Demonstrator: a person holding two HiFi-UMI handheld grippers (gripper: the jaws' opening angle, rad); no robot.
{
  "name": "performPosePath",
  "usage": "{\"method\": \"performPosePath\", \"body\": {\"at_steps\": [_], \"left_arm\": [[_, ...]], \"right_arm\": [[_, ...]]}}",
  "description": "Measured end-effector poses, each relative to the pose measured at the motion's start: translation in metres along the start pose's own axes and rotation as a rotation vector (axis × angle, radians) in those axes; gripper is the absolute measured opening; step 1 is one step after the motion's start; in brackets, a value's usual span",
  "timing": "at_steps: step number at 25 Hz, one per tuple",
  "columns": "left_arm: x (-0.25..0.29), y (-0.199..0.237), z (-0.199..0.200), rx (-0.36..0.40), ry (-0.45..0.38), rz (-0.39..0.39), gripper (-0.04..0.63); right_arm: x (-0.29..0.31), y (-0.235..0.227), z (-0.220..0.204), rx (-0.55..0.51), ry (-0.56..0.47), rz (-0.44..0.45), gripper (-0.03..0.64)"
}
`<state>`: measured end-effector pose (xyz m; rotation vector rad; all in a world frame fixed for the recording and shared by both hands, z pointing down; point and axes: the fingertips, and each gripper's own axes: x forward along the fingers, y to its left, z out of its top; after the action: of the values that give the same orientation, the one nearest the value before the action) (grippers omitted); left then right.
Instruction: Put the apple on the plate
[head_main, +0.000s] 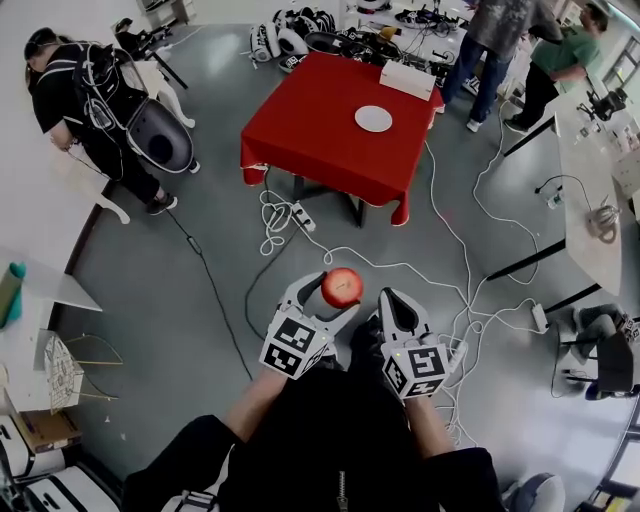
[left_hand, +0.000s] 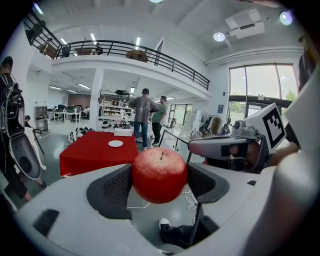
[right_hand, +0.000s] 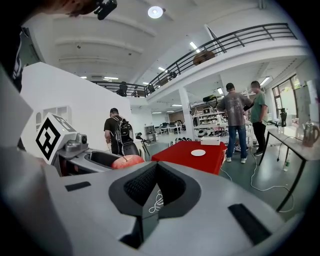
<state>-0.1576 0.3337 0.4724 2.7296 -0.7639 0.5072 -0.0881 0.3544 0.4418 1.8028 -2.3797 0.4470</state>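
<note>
Black top, black sleeves (head_main: 195, 452) ending short of wrists. Left gripper (head_main: 332, 295) and right gripper (head_main: 398, 300): light grey moulded shells, rounded jaws, dark ribbed pads (left_hand: 116, 187) set in black recesses. Each carries white cube (head_main: 296, 346) with black square markers; small camera housing behind cube.
</note>
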Motion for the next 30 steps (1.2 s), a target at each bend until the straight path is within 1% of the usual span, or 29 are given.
{"method": "performPosePath", "body": {"at_steps": [12, 24, 30], "left_arm": [[0.005, -0.003, -0.001, -0.005, 0.005, -0.012, 0.351], [0.003, 0.008, -0.005, -0.014, 0.016, -0.013, 0.351], [0.011, 0.008, -0.004, -0.016, 0.023, -0.022, 0.351]], "right_arm": [[0.000, -0.002, 0.002, 0.017, -0.002, 0.010, 0.008], [0.011, 0.003, 0.003, 0.024, 0.001, 0.010, 0.008], [0.011, -0.003, 0.003, 0.031, 0.008, 0.000, 0.008]]}}
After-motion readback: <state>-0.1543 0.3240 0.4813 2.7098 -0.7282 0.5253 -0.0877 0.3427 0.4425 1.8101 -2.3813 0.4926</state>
